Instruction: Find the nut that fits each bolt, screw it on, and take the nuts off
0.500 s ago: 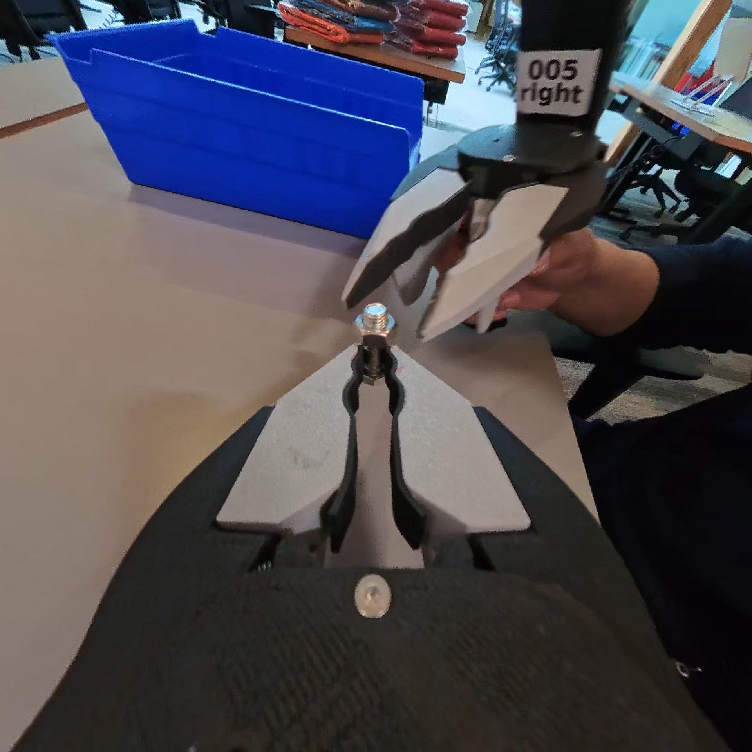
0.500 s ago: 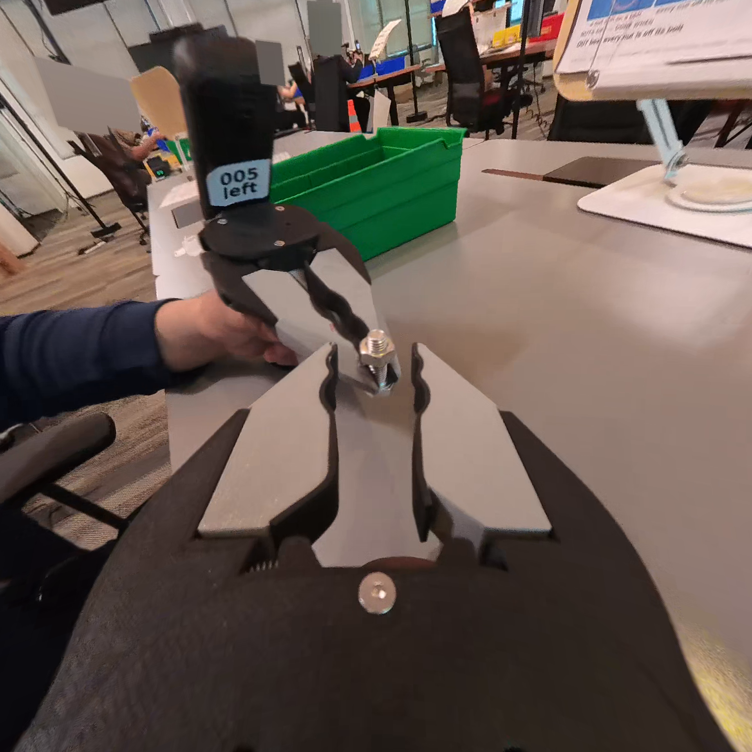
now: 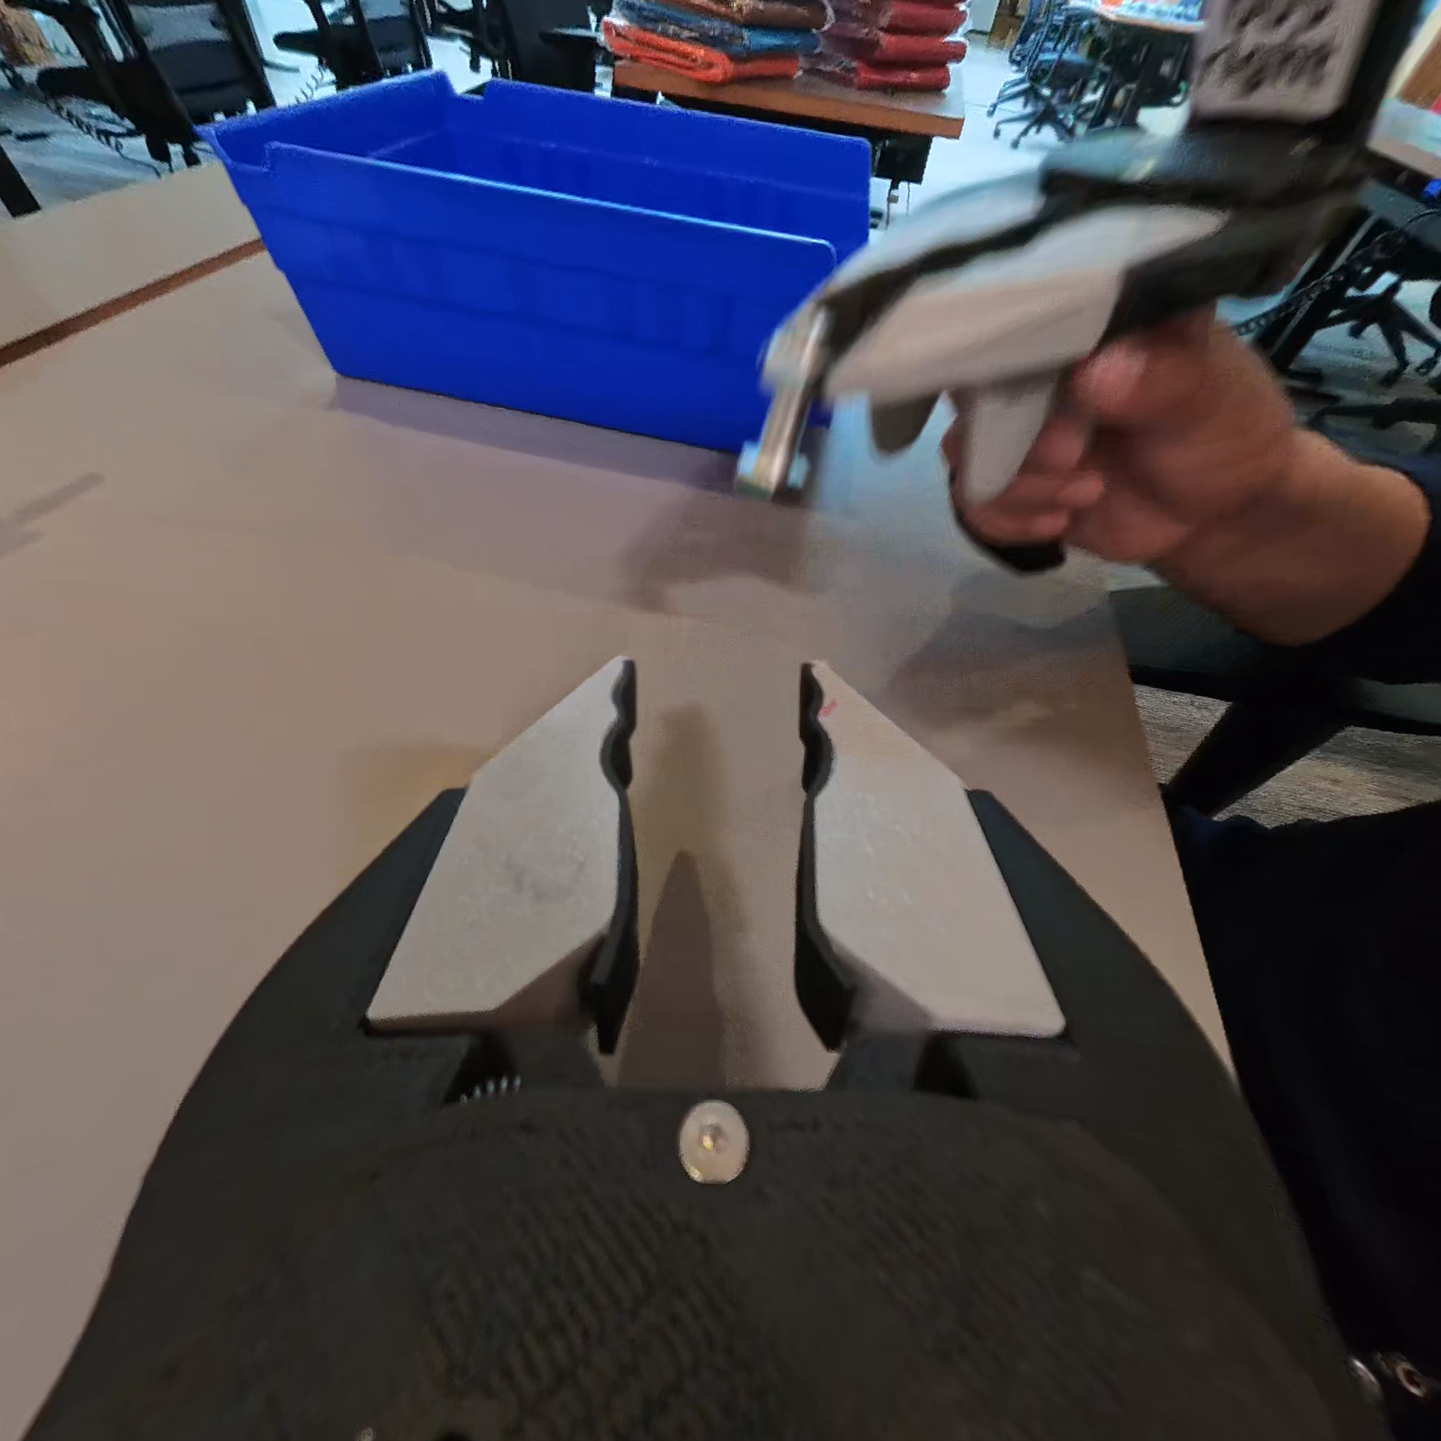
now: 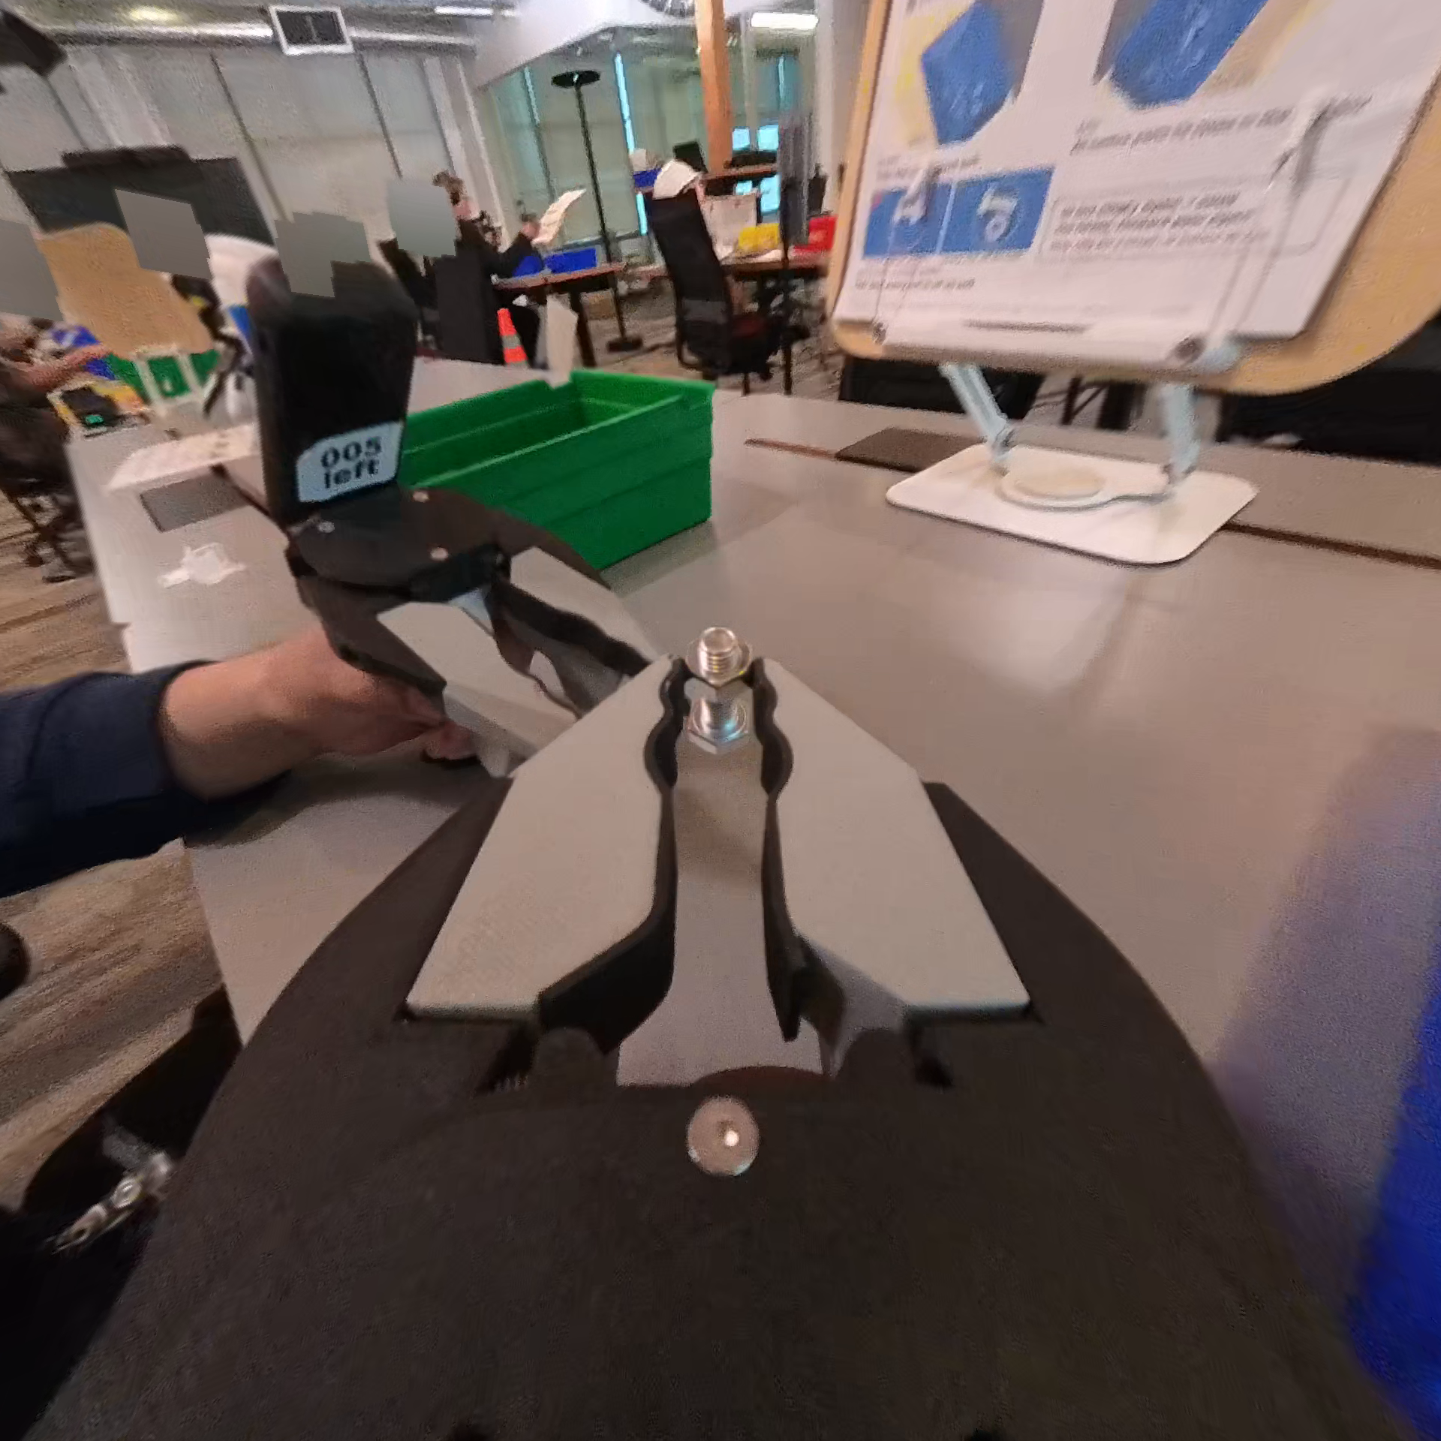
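Observation:
In the right wrist view my right gripper is shut on a silver bolt with a hex nut on its thread. The fingertips pinch it at the nut, above the grey table. In the left wrist view the right gripper is blurred at the upper right, and the bolt hangs head down from it, in front of the blue bin. My left gripper is open and empty, low over the table. It also shows in the right wrist view, just left of the bolt.
A blue bin stands on the table ahead of the left gripper. A green bin stands behind the left gripper. A document stand with printed sheets is at the right back. A chair is at the table's right edge. My right fingertips sit around 7 cm from my left ones.
The left gripper has opened and let go of the bolt. The right gripper has shut on the bolt at its nut and carried it up and away toward the blue bin.

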`<state>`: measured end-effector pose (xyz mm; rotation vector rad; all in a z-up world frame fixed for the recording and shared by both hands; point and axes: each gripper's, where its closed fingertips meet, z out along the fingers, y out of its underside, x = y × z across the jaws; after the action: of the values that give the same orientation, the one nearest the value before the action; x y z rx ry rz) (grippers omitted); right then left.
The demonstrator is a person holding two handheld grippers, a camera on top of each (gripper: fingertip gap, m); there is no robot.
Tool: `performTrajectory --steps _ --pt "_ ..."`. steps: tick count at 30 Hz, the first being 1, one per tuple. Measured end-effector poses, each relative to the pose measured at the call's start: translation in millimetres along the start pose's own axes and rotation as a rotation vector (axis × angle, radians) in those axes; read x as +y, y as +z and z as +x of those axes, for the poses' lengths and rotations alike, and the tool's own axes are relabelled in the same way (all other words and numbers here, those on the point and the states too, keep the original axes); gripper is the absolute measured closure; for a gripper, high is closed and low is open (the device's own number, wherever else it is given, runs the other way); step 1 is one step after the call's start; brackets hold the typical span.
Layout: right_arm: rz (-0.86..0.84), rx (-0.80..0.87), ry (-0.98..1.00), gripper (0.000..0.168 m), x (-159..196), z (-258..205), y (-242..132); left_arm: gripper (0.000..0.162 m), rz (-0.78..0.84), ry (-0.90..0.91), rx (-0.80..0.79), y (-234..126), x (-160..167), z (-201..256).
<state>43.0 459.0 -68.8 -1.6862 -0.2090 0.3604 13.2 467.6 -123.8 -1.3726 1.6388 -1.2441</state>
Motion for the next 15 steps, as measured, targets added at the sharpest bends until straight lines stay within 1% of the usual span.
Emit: performTrajectory --steps 2,4,5,6,8,11,13,15 --pt "0.028 0.111 -0.08 0.154 -30.6 22.1 -29.7 0.12 -0.004 -0.015 0.009 1.2 0.8 0.8" --pt "0.01 0.301 -0.179 0.154 -62.0 66.8 -66.9 0.12 -0.028 -0.008 0.006 3.5 3.8 1.9" --pt "-0.023 0.388 -0.214 0.154 -73.2 92.4 -84.6 0.12 -0.037 0.006 0.001 4.4 5.0 2.8" --pt "-0.097 0.46 -0.235 0.154 -76.5 119.7 -98.9 0.121 -0.044 0.022 -0.002 5.1 6.0 3.9" --pt "-0.312 0.57 -0.216 0.154 -59.9 177.2 -119.3 0.122 -0.06 0.042 -0.005 6.5 8.4 5.1" --pt "-0.575 0.593 -0.168 0.154 -15.7 235.3 -122.0 0.123 -0.066 0.031 -0.015 6.5 9.5 2.4" --pt "-0.797 0.574 -0.174 0.153 23.3 254.3 -118.8 0.125 -0.055 0.008 -0.012 5.5 8.3 0.5" --pt "-0.972 0.485 -0.148 0.153 58.1 253.5 -109.9 0.125 -0.047 -0.015 -0.007 4.6 7.3 -1.3"
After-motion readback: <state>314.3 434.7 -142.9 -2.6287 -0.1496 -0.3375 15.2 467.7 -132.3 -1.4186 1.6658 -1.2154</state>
